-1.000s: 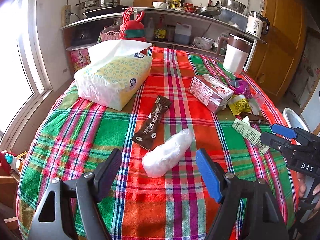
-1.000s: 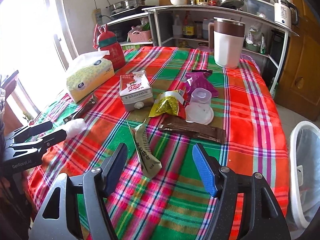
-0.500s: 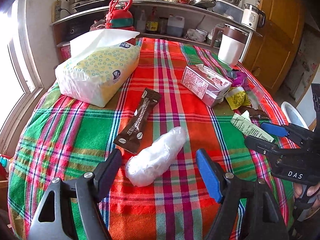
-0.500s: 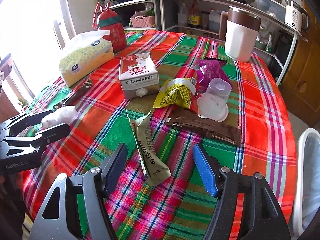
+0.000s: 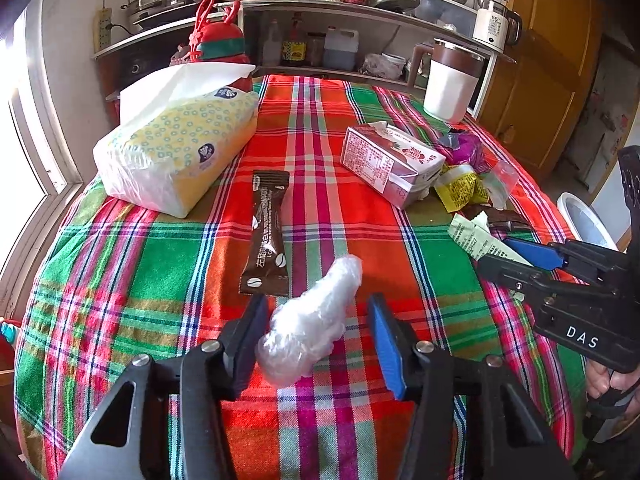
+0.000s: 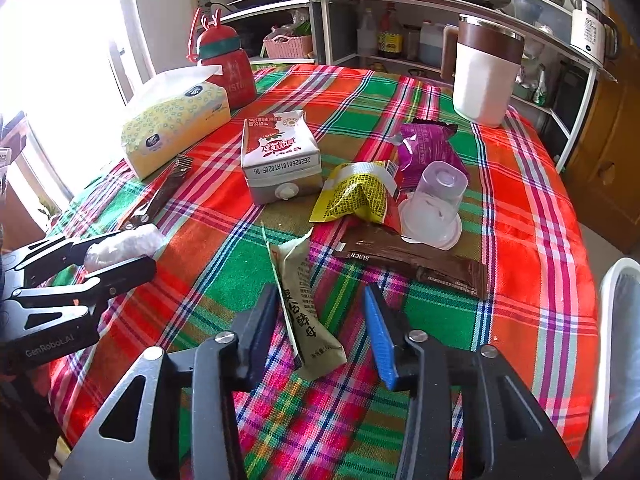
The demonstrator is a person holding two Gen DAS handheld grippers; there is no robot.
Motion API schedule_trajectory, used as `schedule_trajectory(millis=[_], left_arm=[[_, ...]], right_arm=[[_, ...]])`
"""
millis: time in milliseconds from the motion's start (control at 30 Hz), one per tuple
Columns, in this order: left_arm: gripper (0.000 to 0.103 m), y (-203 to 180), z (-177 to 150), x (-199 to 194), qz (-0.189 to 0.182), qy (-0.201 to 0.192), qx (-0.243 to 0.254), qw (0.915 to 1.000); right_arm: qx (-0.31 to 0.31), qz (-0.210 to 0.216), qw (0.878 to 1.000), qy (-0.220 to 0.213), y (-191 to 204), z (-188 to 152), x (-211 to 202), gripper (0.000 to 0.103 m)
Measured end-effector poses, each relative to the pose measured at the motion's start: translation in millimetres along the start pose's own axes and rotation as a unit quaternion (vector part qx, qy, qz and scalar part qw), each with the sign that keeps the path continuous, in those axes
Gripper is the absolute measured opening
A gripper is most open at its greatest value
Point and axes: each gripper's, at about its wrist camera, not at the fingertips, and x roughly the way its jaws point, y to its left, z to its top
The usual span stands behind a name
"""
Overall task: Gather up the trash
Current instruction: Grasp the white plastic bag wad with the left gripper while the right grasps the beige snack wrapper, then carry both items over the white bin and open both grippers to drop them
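Observation:
A crumpled clear plastic wad [image 5: 312,320] lies on the plaid tablecloth [image 5: 160,280] between the fingers of my left gripper [image 5: 316,308]. Its jaws are closing; the black finger touches the wad and the blue pad [image 5: 384,344] stands a little off it. In the right wrist view a torn beige-green packet [image 6: 308,312] lies between the fingers of my right gripper [image 6: 320,296], whose jaws are also closing, with gaps on both sides. A brown coffee stick [image 5: 268,236] lies just beyond the wad.
Mid-table lie a milk carton [image 6: 280,152], a yellow wrapper [image 6: 356,192], a purple wrapper [image 6: 428,148], an upturned clear cup [image 6: 436,204] and a brown wrapper [image 6: 420,264]. A tissue pack [image 5: 176,144] sits left, a white jug [image 6: 486,76] far right. A white bin [image 6: 616,340] stands beside the table.
Both grippers' jaws have narrowed. The left gripper has slid forward so the plastic wad lies deeper between its fingers. The packet sits closer between the right fingers.

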Motion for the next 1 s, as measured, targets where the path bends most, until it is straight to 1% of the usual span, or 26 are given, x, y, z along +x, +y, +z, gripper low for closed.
schedule_trajectory(millis=[33,100,167,233,267,300,367,733,1000], left_arm=[[0.048,-0.9,0.2,-0.4,0.001,0.001,0.001,1.0],[0.042,-1.2,0.0,-1.3,0.001,0.002,0.003,1.0],[0.038,-1.3,-0.1,-2.0,0.0,0.003,0.001,1.0],[0.036,-1.5,-0.6,-2.4,0.001,0.003,0.001,1.0],[0.031,-1.5,-1.2,-2.9,0.001,0.003,0.0,1.0],[0.029,-1.5,-1.6,-3.4,0.0,0.003,-0.001,1.0],[0.028,-1.9,-2.7,-3.8,0.0,0.003,-0.004,1.0],[0.027,-10.1,-5.0,-14.4,-0.004,-0.005,-0.002,1.0],[0.027,-27.2,-1.5,-26.7,-0.021,-0.017,0.004,0.9996]], right_arm=[[-0.001,0.0,1.0,-0.001,0.4,-0.3,-0.5,0.034],[-0.003,-0.002,1.0,-0.002,1.8,-1.0,-1.1,0.022],[-0.004,-0.003,1.0,-0.004,3.0,-1.6,-2.6,0.018],[-0.003,0.0,1.0,-0.004,3.0,-2.3,-3.3,0.018],[-0.003,0.0,1.0,-0.005,3.0,-2.8,-3.9,0.018],[-0.002,0.0,1.0,-0.006,2.8,-2.8,-4.5,0.018],[0.0,0.002,1.0,-0.009,2.4,-3.8,-6.6,0.017],[0.006,0.004,1.0,-0.028,0.5,-9.2,-21.5,0.017],[0.019,0.004,0.999,-0.045,-8.2,-14.6,-38.1,0.017]])
